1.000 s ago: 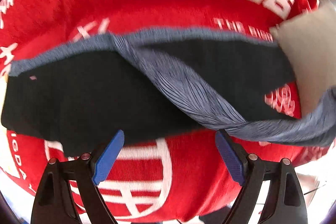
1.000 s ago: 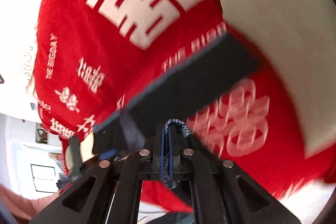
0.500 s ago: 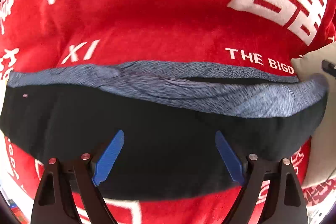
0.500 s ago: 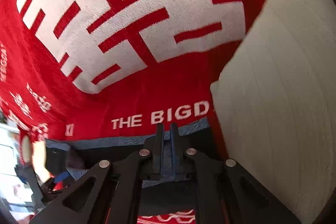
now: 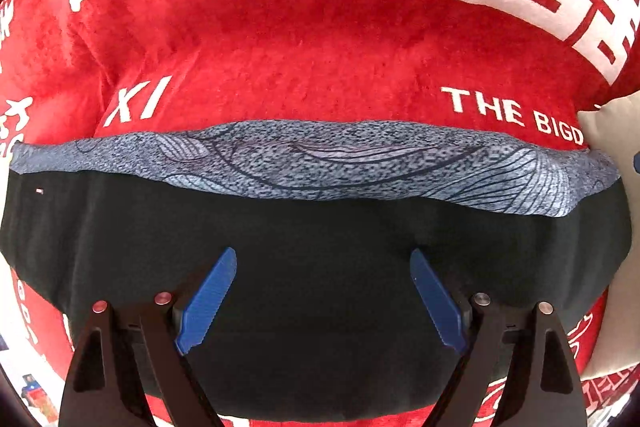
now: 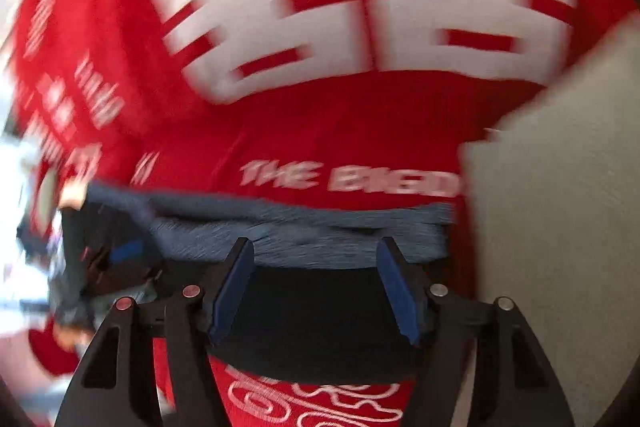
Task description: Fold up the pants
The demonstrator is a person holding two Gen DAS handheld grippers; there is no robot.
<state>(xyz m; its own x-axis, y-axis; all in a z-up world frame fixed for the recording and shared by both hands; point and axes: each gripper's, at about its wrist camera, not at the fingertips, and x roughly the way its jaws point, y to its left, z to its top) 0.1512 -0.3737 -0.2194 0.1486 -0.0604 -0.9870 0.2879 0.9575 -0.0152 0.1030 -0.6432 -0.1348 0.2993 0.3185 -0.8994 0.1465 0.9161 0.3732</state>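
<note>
The black pants (image 5: 320, 255) lie folded flat on the red blanket (image 5: 304, 27), with a blue-grey patterned waistband (image 5: 360, 167) along their far edge. My left gripper (image 5: 322, 297) is open and empty, its blue pads spread above the black cloth. In the right wrist view, which is blurred, my right gripper (image 6: 314, 291) is open and empty over the pants' right end (image 6: 320, 315), just before the waistband (image 6: 320, 231). The left gripper (image 6: 120, 259) shows at that view's left.
The red blanket with white lettering (image 6: 360, 7) covers the surface. A beige pillow lies at the right, beside the pants (image 5: 616, 131), and fills the right of the right wrist view (image 6: 560, 207). The room floor shows at the far left (image 6: 16, 227).
My right gripper carried the waistband across to the right, laid it down and opened, letting it go. The pants now lie flat. My left gripper stayed open over them.
</note>
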